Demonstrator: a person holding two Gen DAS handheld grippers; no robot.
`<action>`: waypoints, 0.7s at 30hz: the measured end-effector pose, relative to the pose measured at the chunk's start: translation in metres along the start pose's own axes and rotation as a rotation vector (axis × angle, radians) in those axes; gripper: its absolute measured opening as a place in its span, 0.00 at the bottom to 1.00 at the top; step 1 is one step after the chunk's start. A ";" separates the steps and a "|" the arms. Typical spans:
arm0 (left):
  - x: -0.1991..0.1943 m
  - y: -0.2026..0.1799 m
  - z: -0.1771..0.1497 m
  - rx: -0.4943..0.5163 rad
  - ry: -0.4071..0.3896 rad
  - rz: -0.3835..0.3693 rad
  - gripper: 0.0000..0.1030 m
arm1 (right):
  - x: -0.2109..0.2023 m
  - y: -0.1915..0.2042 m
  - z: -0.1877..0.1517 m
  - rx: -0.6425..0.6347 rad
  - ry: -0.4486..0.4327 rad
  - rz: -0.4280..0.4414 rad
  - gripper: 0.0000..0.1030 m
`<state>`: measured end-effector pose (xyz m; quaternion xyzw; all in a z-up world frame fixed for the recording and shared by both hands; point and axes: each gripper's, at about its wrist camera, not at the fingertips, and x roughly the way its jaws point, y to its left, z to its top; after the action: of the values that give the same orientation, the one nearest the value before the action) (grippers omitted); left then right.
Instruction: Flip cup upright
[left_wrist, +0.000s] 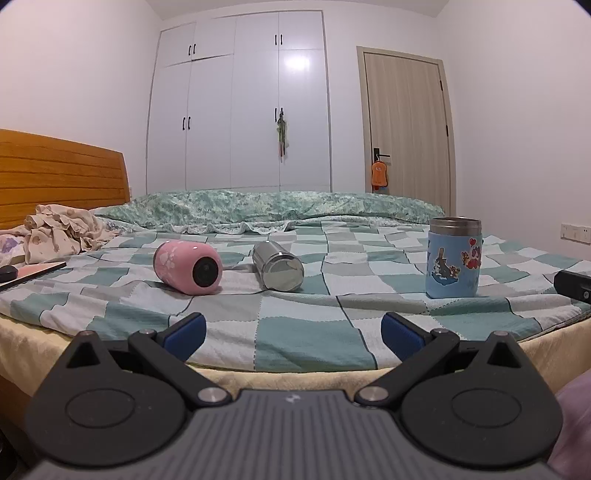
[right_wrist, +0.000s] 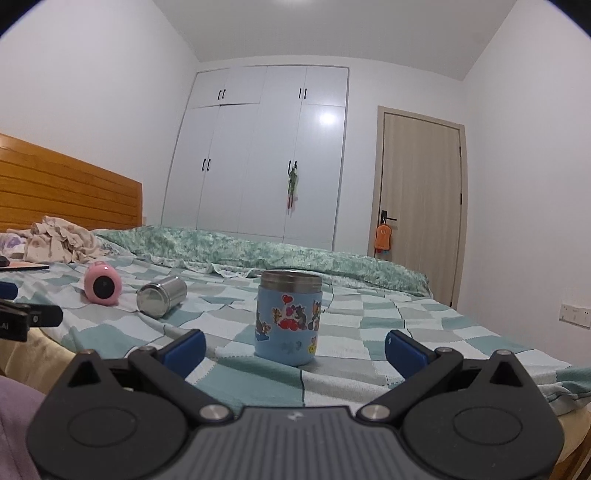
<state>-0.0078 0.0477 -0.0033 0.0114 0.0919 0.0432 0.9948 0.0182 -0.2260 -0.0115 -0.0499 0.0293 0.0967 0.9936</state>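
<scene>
A pink cup (left_wrist: 188, 267) lies on its side on the checked bedspread, its dark base end toward me; it also shows in the right wrist view (right_wrist: 102, 283). A steel cup (left_wrist: 277, 270) lies on its side beside it, also in the right wrist view (right_wrist: 161, 296). A blue cartoon cup (left_wrist: 453, 257) stands upright at the right, and sits straight ahead in the right wrist view (right_wrist: 288, 322). My left gripper (left_wrist: 293, 334) is open and empty at the bed's near edge. My right gripper (right_wrist: 295, 349) is open and empty, just short of the blue cup.
The bed's near edge (left_wrist: 295, 369) runs below the fingers. Crumpled clothes (left_wrist: 66, 230), a book (left_wrist: 33, 273) and a wooden headboard (left_wrist: 59, 173) are at the left. A folded green quilt (left_wrist: 288, 206) lies at the back. Wardrobe and door stand behind.
</scene>
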 end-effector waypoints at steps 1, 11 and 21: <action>0.000 0.000 0.000 0.000 -0.001 0.000 1.00 | 0.000 0.000 0.000 0.000 0.000 0.000 1.00; 0.000 -0.001 0.000 0.003 -0.005 -0.009 1.00 | 0.000 0.002 -0.001 -0.006 -0.005 0.005 1.00; -0.001 -0.002 -0.001 0.005 -0.013 -0.012 1.00 | -0.002 0.002 -0.002 -0.009 -0.011 0.005 1.00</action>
<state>-0.0092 0.0458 -0.0037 0.0138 0.0854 0.0370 0.9956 0.0155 -0.2244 -0.0140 -0.0536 0.0235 0.0994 0.9933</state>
